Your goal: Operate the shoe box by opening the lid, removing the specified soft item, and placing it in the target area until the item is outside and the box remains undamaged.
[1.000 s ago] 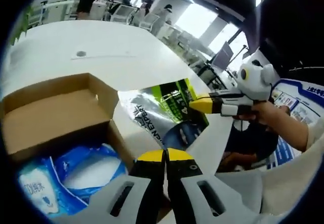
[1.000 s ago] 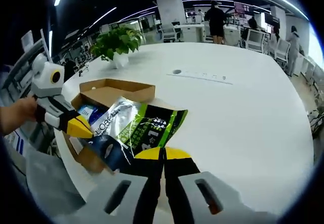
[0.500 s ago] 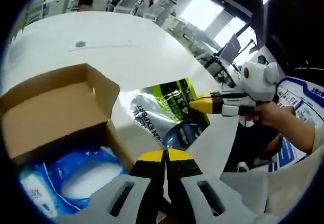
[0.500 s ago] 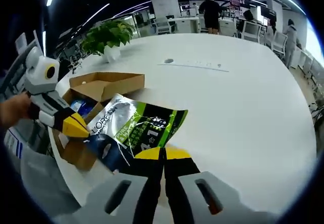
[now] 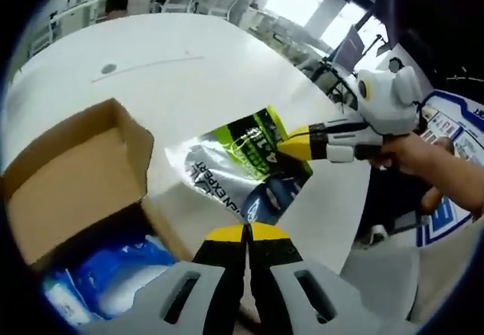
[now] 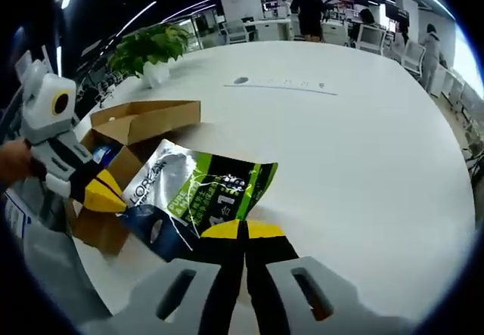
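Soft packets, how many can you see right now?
2. The green and silver pouch is held in the right gripper over the white table; a blue packet lies in the open cardboard box. More may be hidden inside.

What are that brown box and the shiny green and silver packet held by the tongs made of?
The shoe box looks like plain corrugated cardboard: matte brown, with folded flaps. The packet seems to be glossy plastic or foil film: it reflects light, creases softly and carries printed lettering.
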The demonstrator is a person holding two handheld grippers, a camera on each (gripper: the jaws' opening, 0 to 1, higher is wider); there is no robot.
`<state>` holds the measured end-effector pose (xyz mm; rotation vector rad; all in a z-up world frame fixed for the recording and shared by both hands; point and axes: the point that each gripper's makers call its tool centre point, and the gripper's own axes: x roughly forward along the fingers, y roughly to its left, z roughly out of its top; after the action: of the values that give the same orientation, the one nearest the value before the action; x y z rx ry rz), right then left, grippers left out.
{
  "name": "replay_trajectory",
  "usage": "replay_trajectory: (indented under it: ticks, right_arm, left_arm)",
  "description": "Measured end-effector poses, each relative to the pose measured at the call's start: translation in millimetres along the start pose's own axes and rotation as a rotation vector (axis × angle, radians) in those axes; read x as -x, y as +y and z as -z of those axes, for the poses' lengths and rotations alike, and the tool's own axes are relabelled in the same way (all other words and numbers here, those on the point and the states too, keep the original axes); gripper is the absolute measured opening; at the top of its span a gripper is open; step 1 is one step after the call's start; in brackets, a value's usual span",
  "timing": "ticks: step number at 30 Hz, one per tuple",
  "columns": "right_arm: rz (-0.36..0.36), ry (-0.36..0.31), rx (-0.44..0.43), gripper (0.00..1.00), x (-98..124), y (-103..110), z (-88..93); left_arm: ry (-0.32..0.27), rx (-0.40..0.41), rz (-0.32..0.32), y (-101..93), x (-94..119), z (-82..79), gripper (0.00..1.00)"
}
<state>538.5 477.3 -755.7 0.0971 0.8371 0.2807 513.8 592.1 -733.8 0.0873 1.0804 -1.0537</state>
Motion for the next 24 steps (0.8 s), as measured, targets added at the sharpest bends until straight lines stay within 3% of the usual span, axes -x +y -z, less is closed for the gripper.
replay_trajectory:
  ticks: [7,13,22,24]
  right_arm:
    - [0.0,0.009,-0.011,0.0,-7,-5,4.8]
    - [-0.003,0.011,-0.026,0.0,-14,-10,8.6]
    - [-0.004,0.009,-0.05,0.0,-24,-14,12.0]
    - [-0.002,0.006,-0.059,0.0,-25,-15,12.9]
  left_arm:
    - [0.037,-0.02,-0.035,4.5,-10,1.8,0.0]
    - [0.075,-0.095,-0.1,9.7,-16,-0.2,0.0]
    - [0.201,-0.363,-0.22,14.0,-28,4.1,0.0]
    - [0.219,-0.487,-0.259,16.2,-30,2.0,0.0]
